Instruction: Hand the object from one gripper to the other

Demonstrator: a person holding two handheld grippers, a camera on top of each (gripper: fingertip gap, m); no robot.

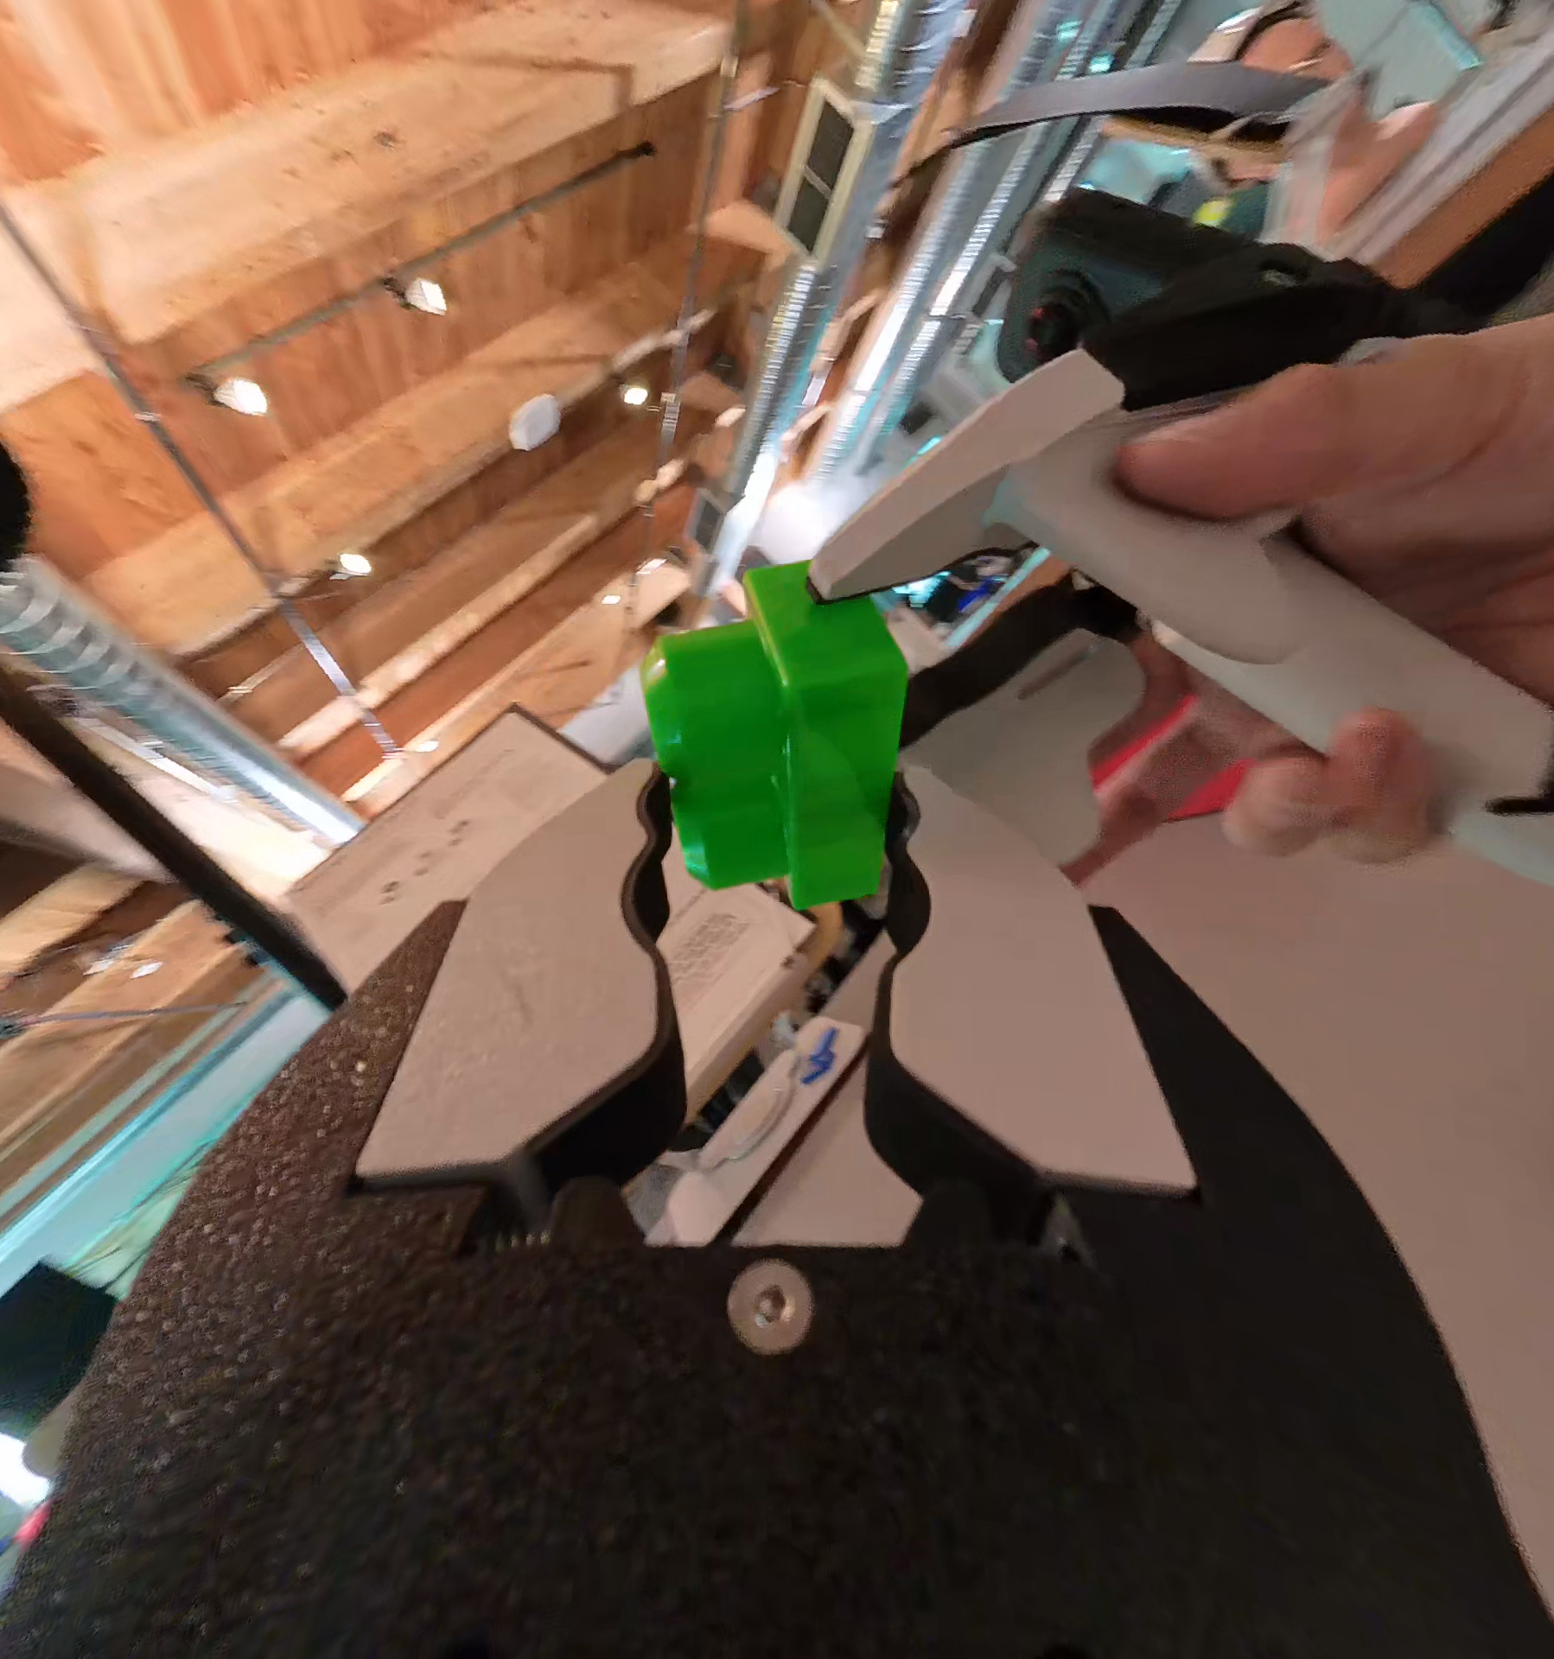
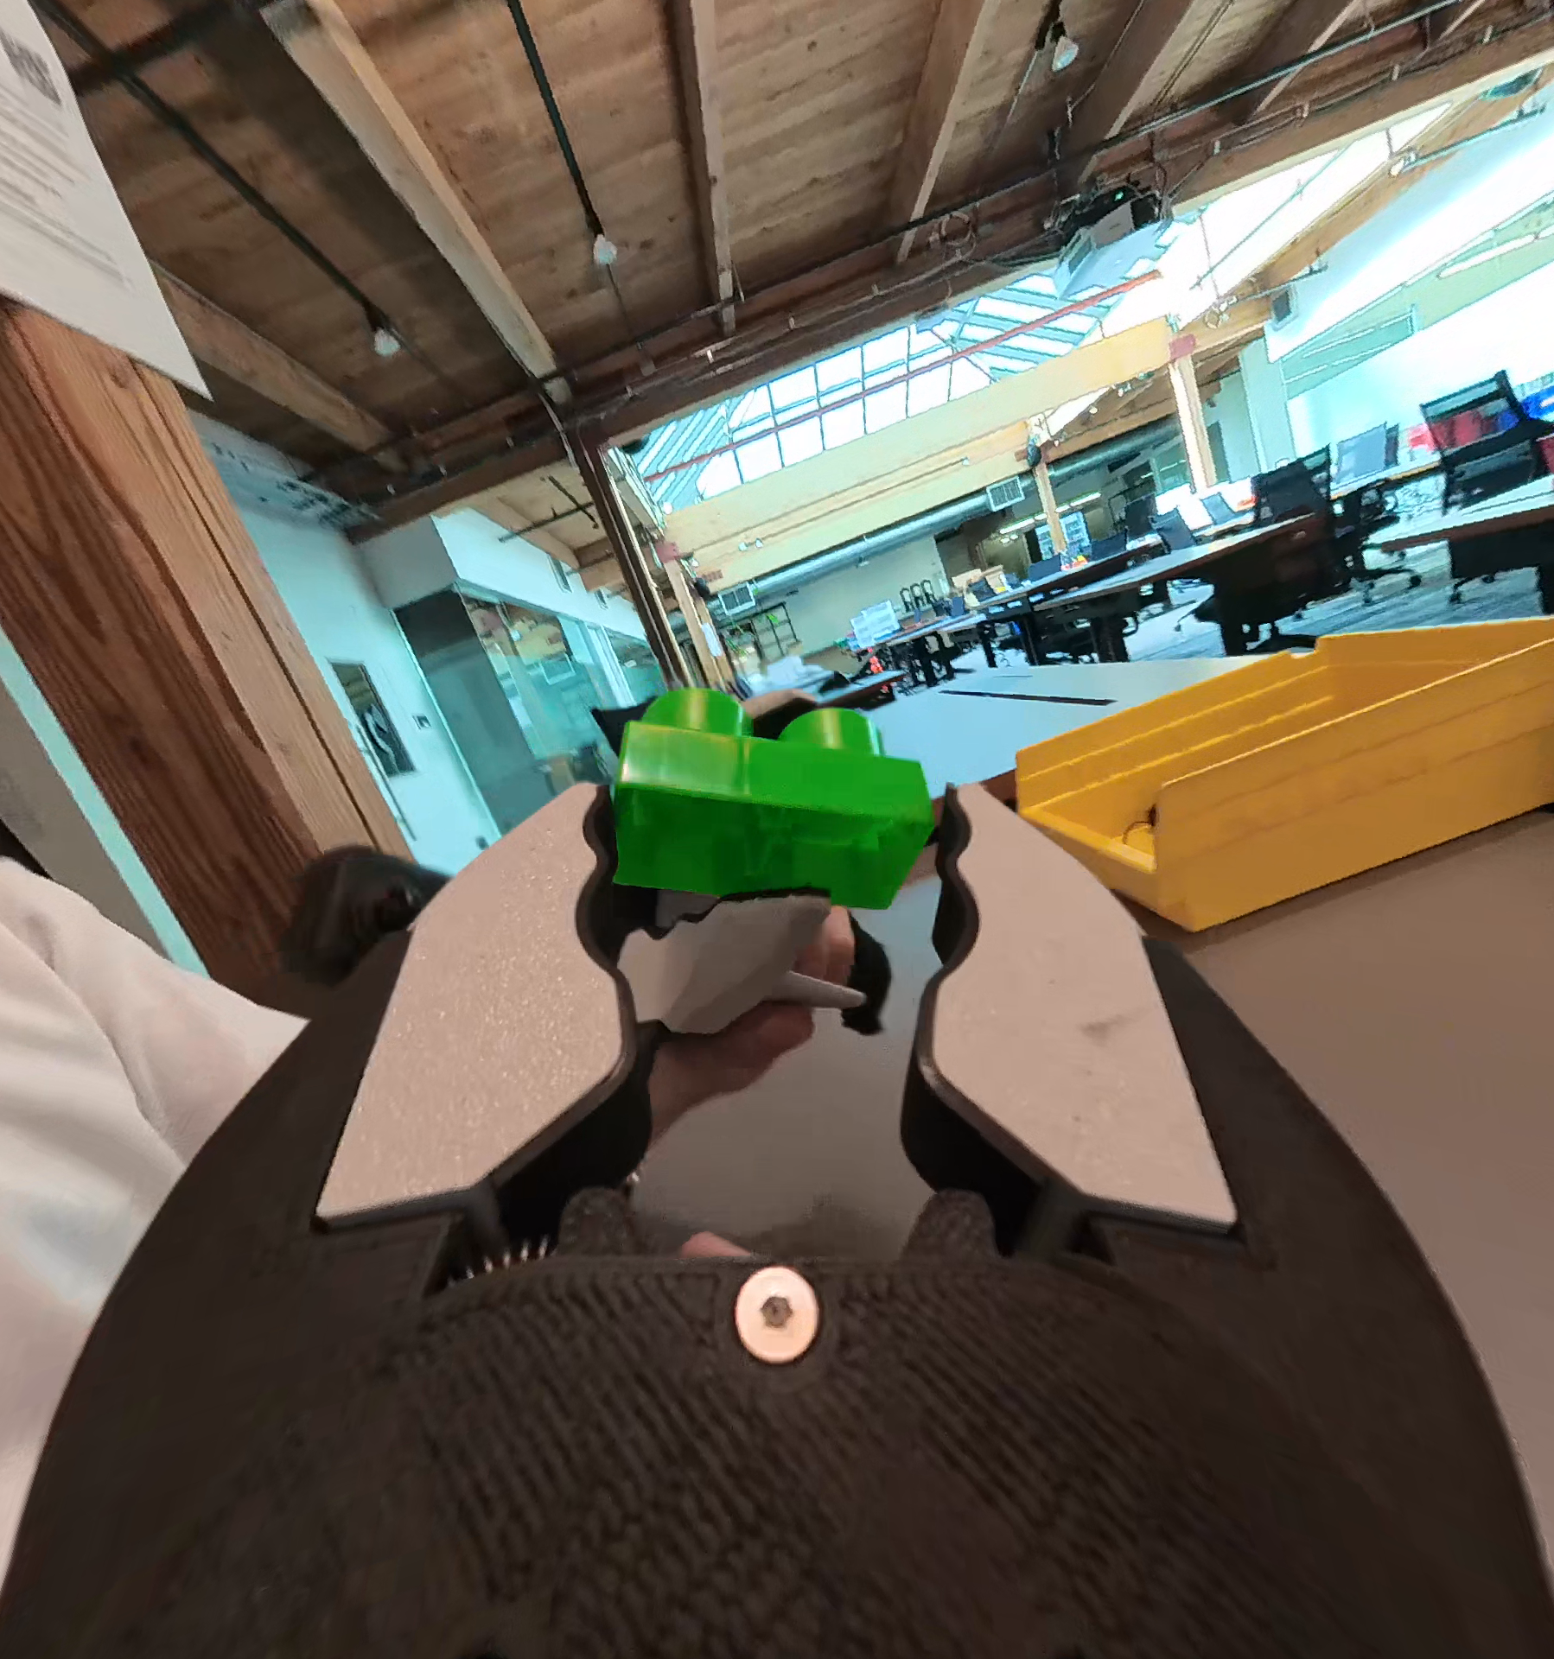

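Observation:
A green toy brick (image 1: 778,745) with round studs is held in the air between both grippers. My left gripper (image 1: 778,812) is shut on its lower part, one grey finger on each side. My right gripper comes in from the upper right in the left wrist view, held by a hand (image 1: 1402,503). One of its fingertips (image 1: 845,574) touches the brick's top edge. In the right wrist view the brick (image 2: 769,826) sits between the tips of my right gripper (image 2: 772,821), whose pads meet both ends. The left gripper's white finger (image 2: 737,965) shows just under the brick.
A yellow plastic bin (image 2: 1312,763) stands on the grey table (image 2: 1384,1005) to the right. A wooden post (image 2: 109,646) stands at the left, and a white sleeve (image 2: 46,1059) lies at the left edge. Desks and chairs fill the room behind. Only a small space, under 4 cm, lies between the two pairs of fingers.

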